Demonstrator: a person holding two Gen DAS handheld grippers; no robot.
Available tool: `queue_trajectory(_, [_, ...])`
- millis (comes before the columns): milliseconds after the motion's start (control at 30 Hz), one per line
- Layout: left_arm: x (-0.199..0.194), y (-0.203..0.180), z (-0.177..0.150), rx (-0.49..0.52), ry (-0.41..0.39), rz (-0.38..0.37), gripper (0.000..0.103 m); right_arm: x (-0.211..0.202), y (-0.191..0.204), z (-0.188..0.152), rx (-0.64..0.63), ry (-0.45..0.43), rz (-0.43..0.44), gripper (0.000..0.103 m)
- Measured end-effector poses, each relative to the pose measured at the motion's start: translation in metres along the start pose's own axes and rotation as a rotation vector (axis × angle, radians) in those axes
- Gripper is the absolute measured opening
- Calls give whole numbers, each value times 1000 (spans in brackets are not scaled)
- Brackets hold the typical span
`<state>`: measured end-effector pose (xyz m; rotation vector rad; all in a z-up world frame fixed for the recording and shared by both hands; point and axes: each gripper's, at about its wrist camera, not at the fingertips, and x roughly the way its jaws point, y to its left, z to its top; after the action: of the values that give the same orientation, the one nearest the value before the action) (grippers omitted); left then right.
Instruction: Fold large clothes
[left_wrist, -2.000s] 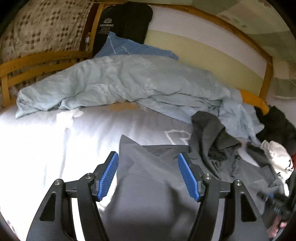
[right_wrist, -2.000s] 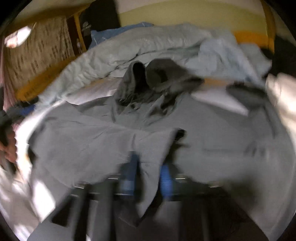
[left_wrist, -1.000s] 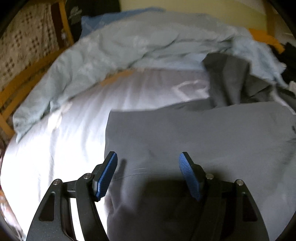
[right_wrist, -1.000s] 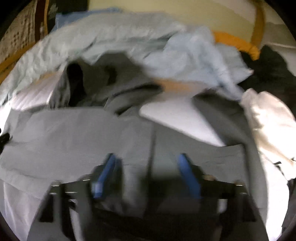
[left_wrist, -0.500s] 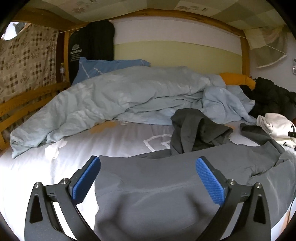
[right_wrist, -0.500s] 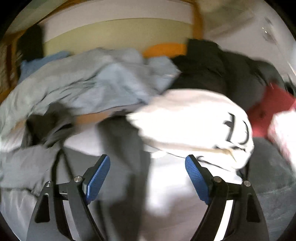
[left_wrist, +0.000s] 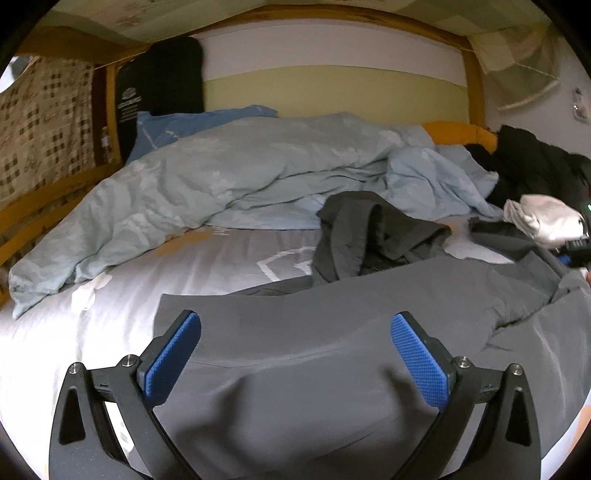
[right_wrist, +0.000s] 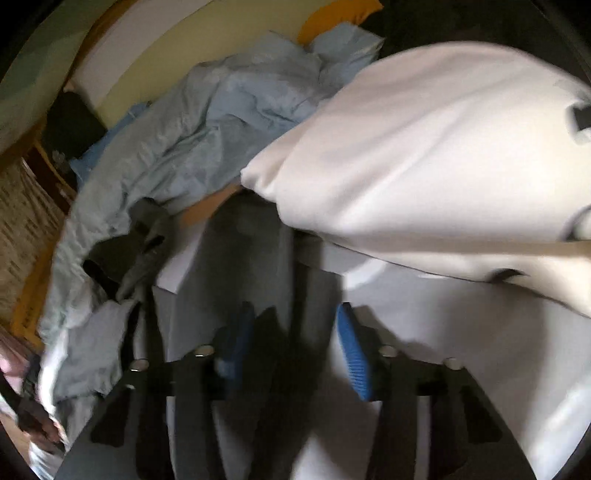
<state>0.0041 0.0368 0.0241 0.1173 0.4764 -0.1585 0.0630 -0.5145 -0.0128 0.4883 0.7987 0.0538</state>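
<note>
The left gripper (left_wrist: 295, 354), fingers spread wide, hovers over the flat grey fabric garment (left_wrist: 332, 332) on the bed; only the right view shows the right gripper (right_wrist: 295, 343), half-closed fingers just closing, gripping nothing

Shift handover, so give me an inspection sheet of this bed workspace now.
Surface: bed sheet, pale, with a printed pattern; partly covered.
Job's things: grey garment spread flat across the near side; dark garment crumpled behind it; white garment bunched on the right.
Clutter: blue duvet heaped along the back; blue pillow; black clothing in the far right corner.
Grippers: left gripper wide open above the grey garment, nothing between the pads. Right gripper blurred, jaws have just been closing, over a grey fabric strip; grip cannot be told.
Cables: nothing seen.
Surroundings: wooden bed frame, checked curtain at left, black board against the wall.
</note>
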Motion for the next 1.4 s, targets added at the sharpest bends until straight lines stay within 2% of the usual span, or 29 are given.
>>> queue_trajectory(33, [1, -4, -1, 16, -2, -3, 102, 4, 2, 2, -9, -15, 21, 47])
queue_trajectory(100, [2, -11, -3, 50, -8, 7, 102, 11, 12, 7, -65, -47, 4, 47])
queue_trajectory(200, [5, -21, -4, 75, -7, 29, 102, 27, 19, 23, -102, -37, -9, 47])
queue_trajectory(233, [6, -23, -4, 76, -10, 26, 102, 35, 19, 28, -97, -25, -5, 43])
queue_trajectory(267, [7, -24, -4, 80, -10, 25, 102, 40, 18, 31, -95, -16, -6, 21])
queue_trajectory(300, [8, -25, -4, 84, -7, 26, 102, 47, 18, 33, -98, -5, -45, 3])
queue_trajectory(367, [12, -27, -5, 93, -1, 21, 102, 41, 23, 29, -129, -63, -142, 2])
queue_trajectory(500, [15, -26, -1, 73, 8, 11, 102, 8, 66, 26, -282, -150, -198, 2])
queue_trajectory(600, [11, -25, 1, 65, 4, 6, 102, -35, 98, 23, -332, -209, -124, 2])
queue_trajectory(733, [-1, -27, 2, 76, -17, 5, 102, -92, 152, -5, -398, -282, 9, 2])
queue_trajectory(833, [-13, -28, 4, 68, -39, -12, 102, -109, 184, -45, -413, -267, 102, 2])
queue_trajectory(900, [-21, -29, 5, 64, -51, -23, 102, -103, 199, -83, -428, -221, 119, 2])
queue_trajectory(933, [-25, -30, 5, 63, -56, -27, 102, -94, 206, -101, -445, -190, 92, 2])
queue_trajectory(1000, [-30, -33, 4, 63, -57, -41, 102, -72, 219, -138, -507, -163, -39, 2])
queue_trajectory(1033, [-32, -34, 3, 65, -58, -46, 102, -64, 221, -152, -519, -150, -76, 2])
queue_trajectory(1067, [-34, -36, 2, 68, -58, -48, 102, -52, 222, -166, -517, -100, -79, 2])
queue_trajectory(1133, [-37, -39, -2, 79, -54, -55, 102, -39, 219, -179, -472, -44, -71, 2])
queue_trajectory(1333, [-40, -53, -15, 99, -27, -67, 102, -30, 201, -191, -327, -15, -24, 7])
queue_trajectory(1367, [-40, -56, -17, 104, -24, -71, 102, -28, 200, -191, -327, -15, -16, 12])
queue_trajectory(1400, [-41, -60, -18, 112, -24, -73, 102, -29, 200, -191, -327, -10, 9, 22])
